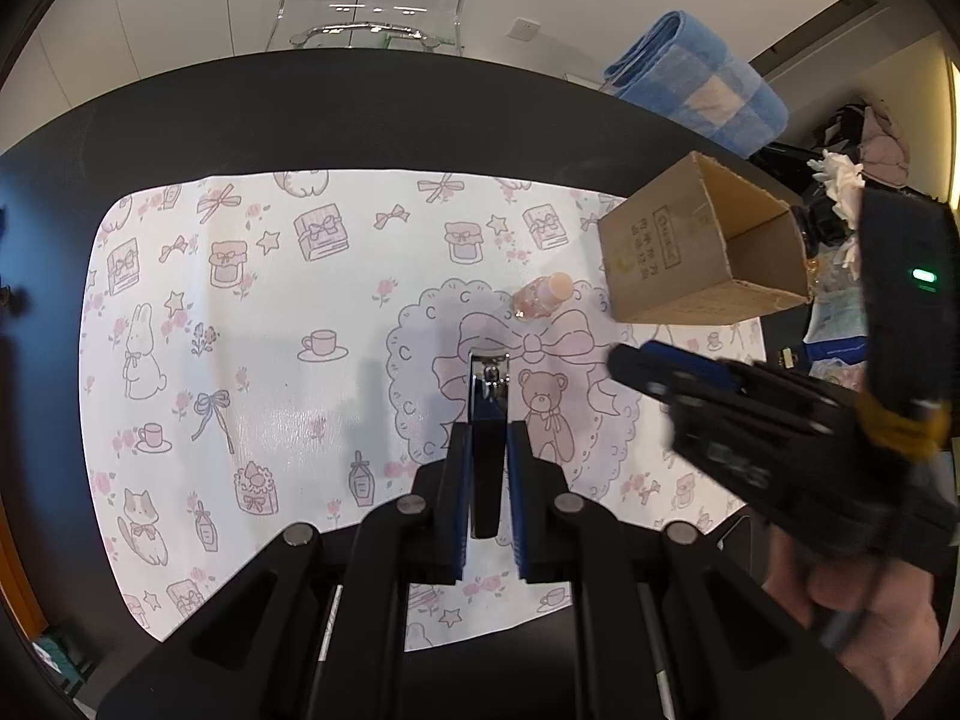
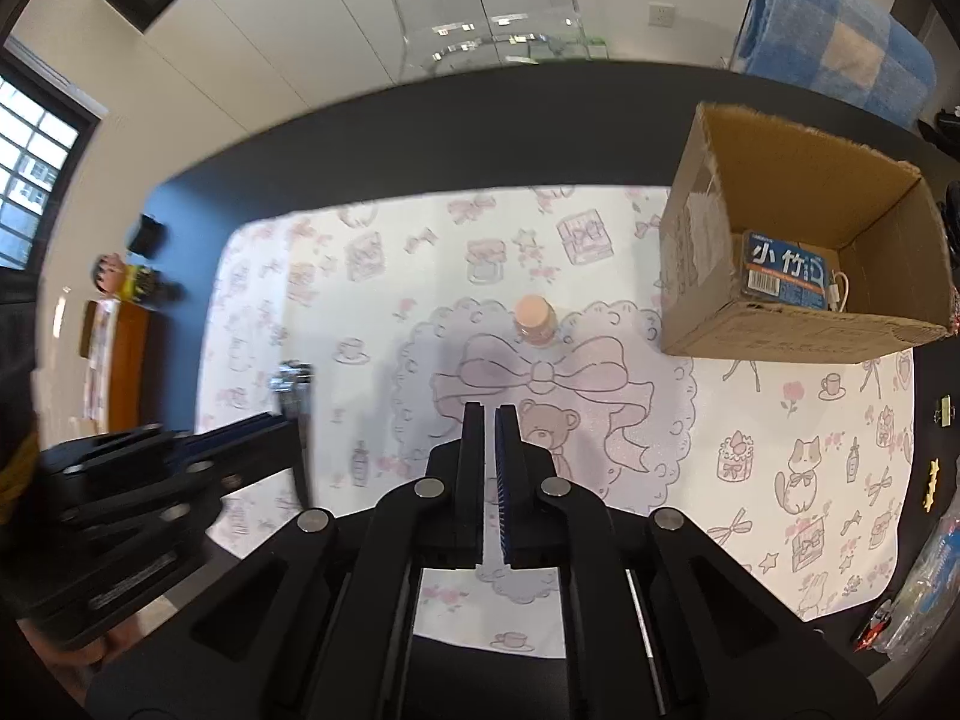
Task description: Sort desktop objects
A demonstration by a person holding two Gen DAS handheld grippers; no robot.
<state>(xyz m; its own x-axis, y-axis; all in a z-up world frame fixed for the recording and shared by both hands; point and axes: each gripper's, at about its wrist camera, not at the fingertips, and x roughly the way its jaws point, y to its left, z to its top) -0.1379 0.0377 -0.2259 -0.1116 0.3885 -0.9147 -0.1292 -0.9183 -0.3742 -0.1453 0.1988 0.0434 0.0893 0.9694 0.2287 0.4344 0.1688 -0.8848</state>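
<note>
My left gripper (image 1: 487,438) is shut on a shiny metal nail clipper (image 1: 487,384) and holds it above the patterned mat (image 1: 270,330); the clipper also shows in the right wrist view (image 2: 294,390), blurred. A small pink-capped bottle (image 1: 540,295) stands on the mat beyond it; it also shows in the right wrist view (image 2: 534,319). An open cardboard box (image 2: 798,264) sits at the right with a blue packet (image 2: 786,277) inside. My right gripper (image 2: 489,420) is shut and empty, above the mat's bear print.
A blue checked towel (image 1: 702,81) hangs behind the box (image 1: 690,252). A clear chair (image 2: 486,6) stands beyond the black table (image 1: 360,114). Small clips and packets (image 2: 936,480) lie at the right table edge. A figurine (image 2: 111,276) stands at the left.
</note>
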